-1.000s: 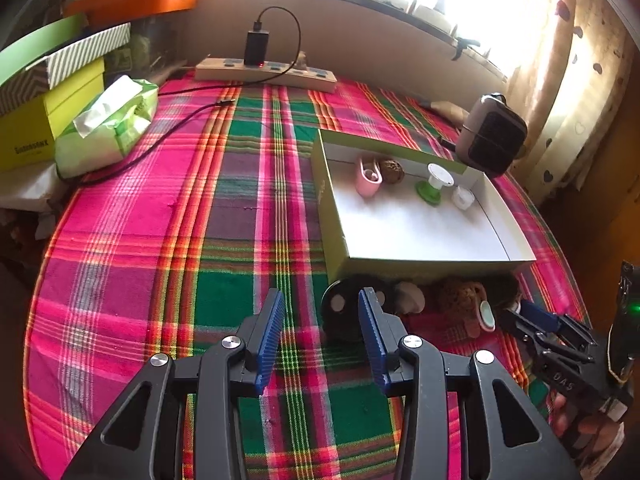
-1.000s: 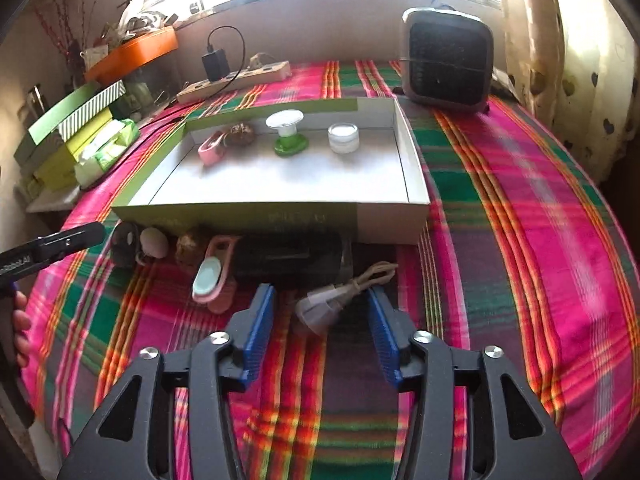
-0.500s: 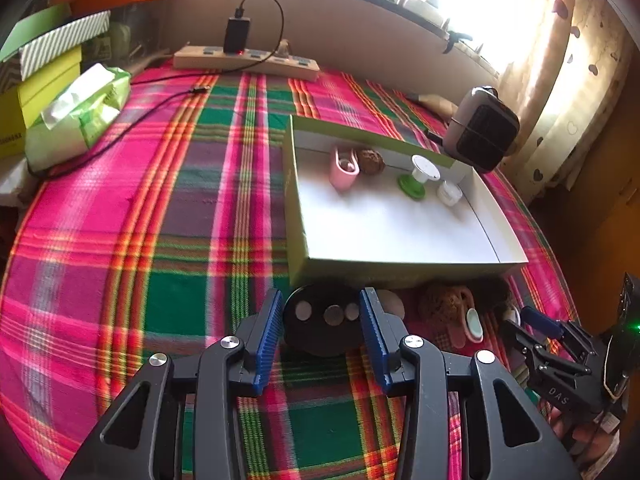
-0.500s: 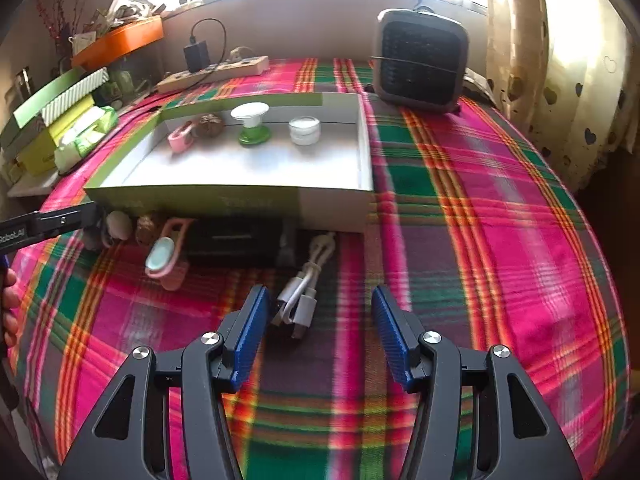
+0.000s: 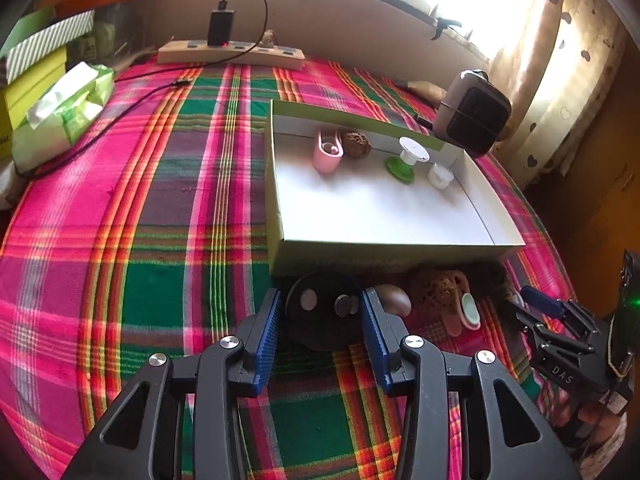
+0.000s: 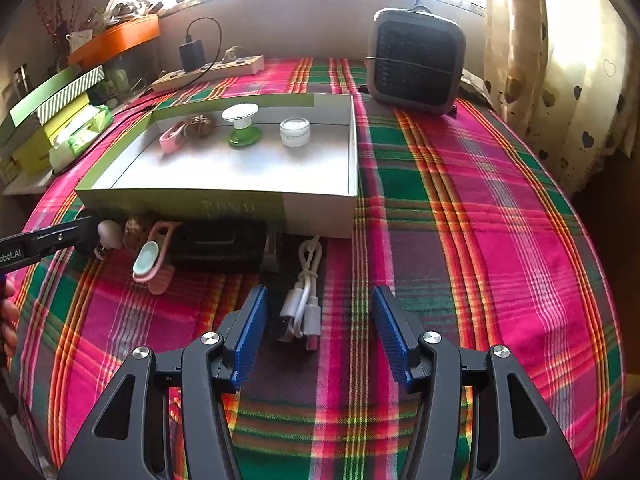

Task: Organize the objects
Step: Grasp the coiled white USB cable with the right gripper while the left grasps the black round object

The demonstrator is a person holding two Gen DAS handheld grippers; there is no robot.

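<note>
So on the plaid pink-and-green tablecloth (image 5: 168,208) there's a green tissue pack (image 5: 60,116) far left by some stacked boxes, a beige power strip (image 5: 230,54) with a black charger at the back, then the shallow green-and-white cardboard box (image 6: 180,204) in the middle. Inside it: a pink clip (image 6: 172,138), a brown walnut-looking lump (image 6: 202,126), a green-and-white spool thing (image 6: 242,124) and a small white jar (image 6: 295,133), all along the far wall.

The left gripper (image 5: 322,316) is spread wide around a flat black round disc with pale dots (image 5: 320,312), blue pads either side; I can't tell if they press on it. A pale pebble (image 5: 394,300) sits right beside it, crowding that side, then a brown knobbly thing and a pink clip with a mint pad (image 6: 150,258).

Further right a black boxy object (image 6: 220,246) lies in the box's shadow, hard to make out. The right gripper (image 6: 318,328) stands apart over a bundled white USB cable (image 6: 304,304), not touching. The grey mini heater (image 6: 418,68) sits back right by the curtain.
</note>
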